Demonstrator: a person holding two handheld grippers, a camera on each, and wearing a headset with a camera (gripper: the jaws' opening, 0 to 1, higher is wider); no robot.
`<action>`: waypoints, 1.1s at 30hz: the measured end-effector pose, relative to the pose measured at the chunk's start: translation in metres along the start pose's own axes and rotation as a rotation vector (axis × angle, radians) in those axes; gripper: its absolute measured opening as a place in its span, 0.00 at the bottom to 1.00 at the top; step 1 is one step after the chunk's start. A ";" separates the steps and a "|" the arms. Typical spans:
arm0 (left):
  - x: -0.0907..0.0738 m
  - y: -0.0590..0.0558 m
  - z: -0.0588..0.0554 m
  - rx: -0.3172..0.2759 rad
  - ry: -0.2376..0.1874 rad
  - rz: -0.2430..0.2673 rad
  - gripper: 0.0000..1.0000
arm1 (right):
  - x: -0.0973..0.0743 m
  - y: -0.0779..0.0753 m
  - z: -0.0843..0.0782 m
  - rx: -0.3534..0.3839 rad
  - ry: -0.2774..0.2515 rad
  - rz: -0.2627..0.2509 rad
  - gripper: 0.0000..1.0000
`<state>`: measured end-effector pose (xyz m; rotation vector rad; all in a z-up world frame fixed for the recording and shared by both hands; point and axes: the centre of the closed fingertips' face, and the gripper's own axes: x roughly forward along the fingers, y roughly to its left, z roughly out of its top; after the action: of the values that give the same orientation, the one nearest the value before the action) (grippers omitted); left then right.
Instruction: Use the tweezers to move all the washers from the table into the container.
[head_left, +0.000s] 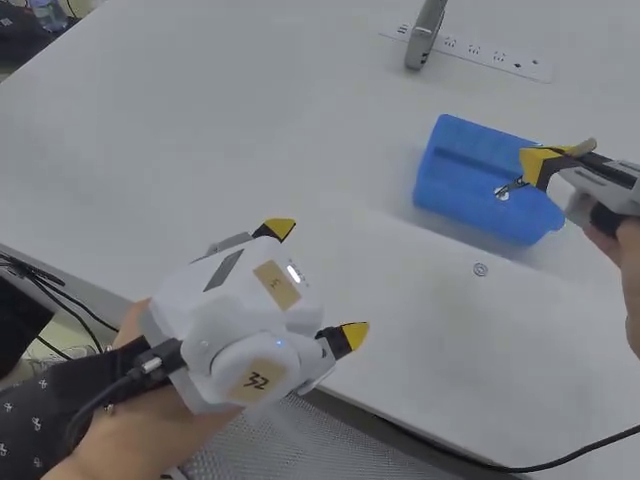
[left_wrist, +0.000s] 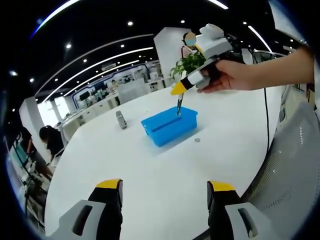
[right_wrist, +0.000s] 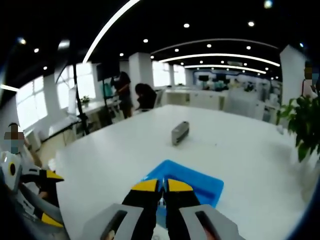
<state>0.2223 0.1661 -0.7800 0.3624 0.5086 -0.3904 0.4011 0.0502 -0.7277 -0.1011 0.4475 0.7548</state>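
Desk (head_left: 200, 120), white and wide, takes most of the head view, with a power strip (head_left: 470, 48) along its top edge. The blue container (head_left: 470, 185) stands at the upper right of that view.

The left gripper (left_wrist: 165, 186) hangs over the desk's near edge at the lower left of the head view. Its jaws stand wide apart with nothing between them, well away from the work.

The right gripper (head_left: 540, 165) comes in from the right edge of the head view, above the container. Its jaws are pressed narrow on the tweezers (head_left: 515, 185), which point down and to the left, with their tip over the inside of the container. Something small shines at the tip, but I cannot tell if it is a washer or only the metal.

One washer (head_left: 481, 269) lies flat on the bare desk, below the container in the head view and near its front wall, not touching it.

The next pick depends on this relation. From the tweezers' tip the washer lies lower in the frame and a little to the left, on the person's side of the container wall. The right gripper is much nearer to it than the left one. I judge the tweezers must pass back over that wall and come down almost straight.
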 end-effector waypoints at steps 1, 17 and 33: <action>0.000 0.000 0.000 -0.001 0.000 0.000 0.69 | 0.000 -0.002 -0.001 0.002 0.000 -0.009 0.01; 0.000 0.001 -0.001 -0.001 0.006 0.000 0.69 | 0.031 -0.016 -0.030 -0.014 0.089 -0.032 0.01; 0.000 0.001 -0.002 0.002 0.013 0.002 0.68 | 0.046 -0.021 -0.055 -0.017 0.149 -0.023 0.01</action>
<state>0.2217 0.1677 -0.7817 0.3676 0.5206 -0.3873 0.4250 0.0513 -0.7984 -0.1786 0.5809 0.7316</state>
